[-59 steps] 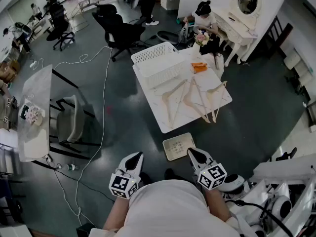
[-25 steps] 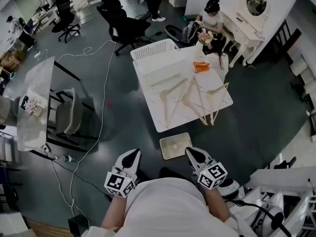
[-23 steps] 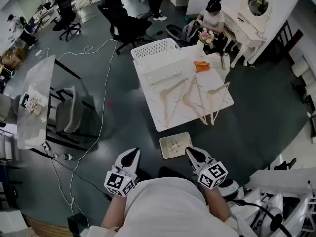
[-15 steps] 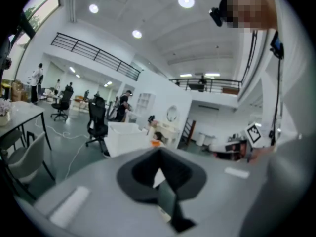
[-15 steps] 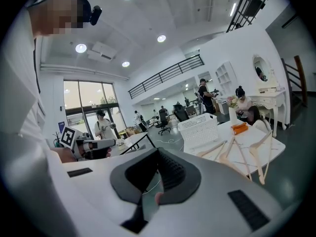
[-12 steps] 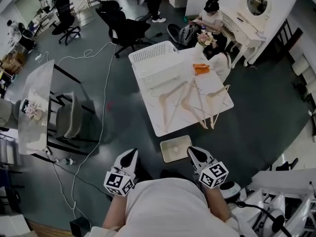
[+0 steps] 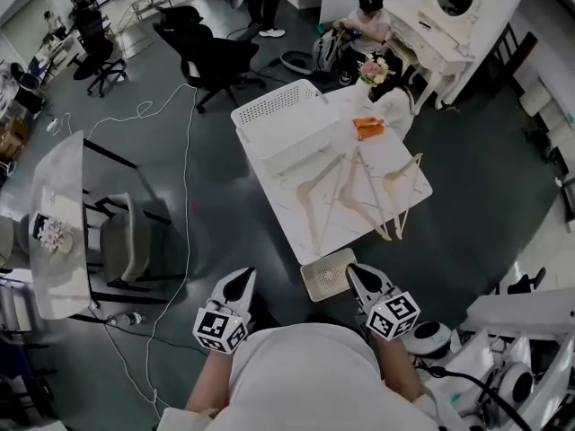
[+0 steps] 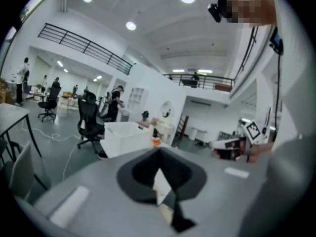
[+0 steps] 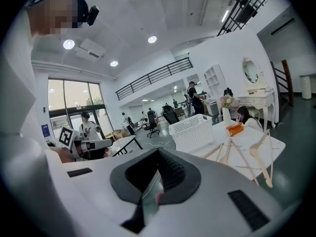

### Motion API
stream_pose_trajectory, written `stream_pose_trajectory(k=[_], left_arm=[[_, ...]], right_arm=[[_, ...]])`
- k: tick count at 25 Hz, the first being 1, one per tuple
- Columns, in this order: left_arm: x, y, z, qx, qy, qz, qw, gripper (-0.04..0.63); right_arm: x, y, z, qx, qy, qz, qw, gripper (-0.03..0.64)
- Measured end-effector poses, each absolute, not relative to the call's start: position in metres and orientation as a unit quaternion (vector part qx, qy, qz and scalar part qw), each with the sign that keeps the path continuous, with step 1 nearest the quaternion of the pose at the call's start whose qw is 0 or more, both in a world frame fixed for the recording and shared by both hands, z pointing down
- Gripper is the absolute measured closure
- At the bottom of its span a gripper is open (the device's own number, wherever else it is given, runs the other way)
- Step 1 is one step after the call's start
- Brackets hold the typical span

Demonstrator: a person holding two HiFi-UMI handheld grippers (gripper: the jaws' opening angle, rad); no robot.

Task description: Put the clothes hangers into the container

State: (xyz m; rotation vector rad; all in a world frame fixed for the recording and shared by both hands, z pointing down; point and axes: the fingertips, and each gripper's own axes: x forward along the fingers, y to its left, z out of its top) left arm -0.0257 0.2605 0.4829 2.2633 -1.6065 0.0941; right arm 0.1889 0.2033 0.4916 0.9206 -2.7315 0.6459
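Note:
Several pale wooden clothes hangers lie spread on a white table ahead of me. At the table's far-left end stands the white perforated basket. My left gripper and right gripper are held low in front of my body, short of the table's near corner, both shut and empty. In the right gripper view the basket and hangers show ahead beyond the shut gripper. The left gripper view shows the basket beyond its closed gripper.
A small white perforated box sits on the floor just ahead of the grippers. An orange item and a flower vase rest on the table's far side. Office chairs, a glass side table, a floor cable and a seated person surround it.
The table, basket and floor box have come closer and shifted in the head view. Both grippers have advanced toward the table and stayed shut and empty.

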Motion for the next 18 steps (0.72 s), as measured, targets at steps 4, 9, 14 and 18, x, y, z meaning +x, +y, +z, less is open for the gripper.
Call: stream_pose_trajectory(k=[4, 9, 14, 18], left_arm=[[-0.061, 0.231, 0.483, 0.816, -0.549, 0.049, 0.173, 0.594], [-0.102, 0.2, 0.487, 0.827, -0.53, 0.055, 0.18, 0.594], [-0.136, 0.177, 0.494, 0.849, -0.49, 0.078, 0.183, 0.594], [-0.164, 0.159, 0.501, 0.864, -0.46, 0.093, 0.181, 0.594]], right_arm=[[0.153, 0.184, 0.496, 0.329, -0.912, 0.222, 0.103, 0.615], [0.116, 0.156, 0.499, 0.357, -0.899, 0.234, 0.098, 0.615], [0.085, 0.136, 0.511, 0.391, -0.881, 0.238, 0.118, 0.614], [0.064, 0.124, 0.519, 0.423, -0.865, 0.243, 0.12, 0.615]])
